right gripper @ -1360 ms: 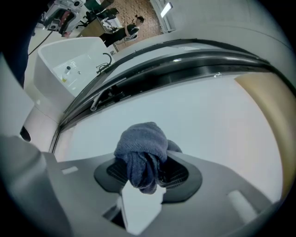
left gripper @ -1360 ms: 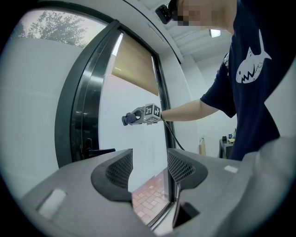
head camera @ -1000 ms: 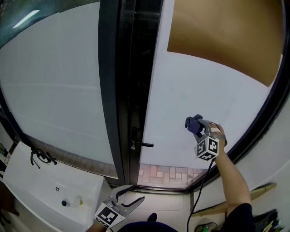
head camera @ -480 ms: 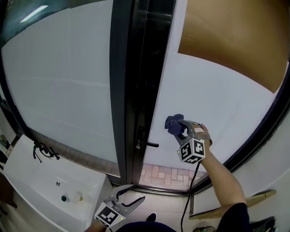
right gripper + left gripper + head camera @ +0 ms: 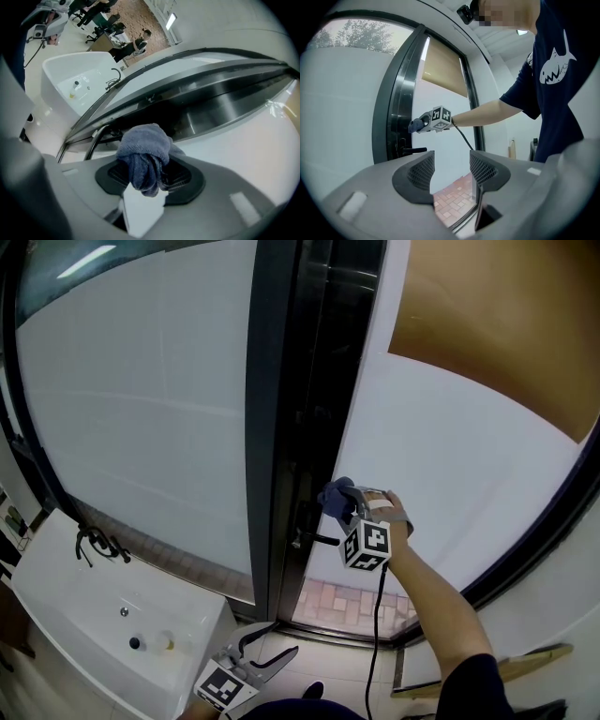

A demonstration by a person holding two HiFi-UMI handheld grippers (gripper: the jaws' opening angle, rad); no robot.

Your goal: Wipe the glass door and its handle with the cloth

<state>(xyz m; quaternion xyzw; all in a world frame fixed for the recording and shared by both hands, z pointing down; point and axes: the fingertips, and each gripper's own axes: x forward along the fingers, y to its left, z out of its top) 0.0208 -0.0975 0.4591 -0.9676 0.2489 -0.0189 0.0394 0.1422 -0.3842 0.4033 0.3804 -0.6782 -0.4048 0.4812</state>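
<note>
**Holding the bunched cloth [image 5: 335,497] just above the door handle [image 5: 317,540]**

Gripping the blue cloth between its jaws, the right tool [image 5: 343,510] reaches forward at the end of an outstretched arm, with its marker cube toward the camera. In the right gripper view the jaws are closed on the cloth's lower folds, and the rest bulges out as a rounded wad beyond the tips. The wad faces the seam where the frosted glass door [image 5: 450,474] meets the dark door frame [image 5: 281,409]. Whether the wad touches the glass cannot be told.

The handle is a slim black lever. In the head view its long axis runs level, from the frame out to the right over the edge of the glass. The cloth sits just above it, slightly to the right. In the right gripper view the lever lies to the left of the wad, apart from it.

The left tool [image 5: 270,655] hangs low near the person's body, well apart from the door, jaws spread with nothing between them. Its view looks across to the handle and the other tool.

A tan blind [image 5: 497,324] covers the upper part of the glass. A white washbasin [image 5: 66,615] with a dark tap [image 5: 97,546] stands to the left, below a white tiled wall. Brick paving [image 5: 337,601] shows through the clear strip at the door's foot. A black cable [image 5: 375,652] drops from the right tool.
</note>
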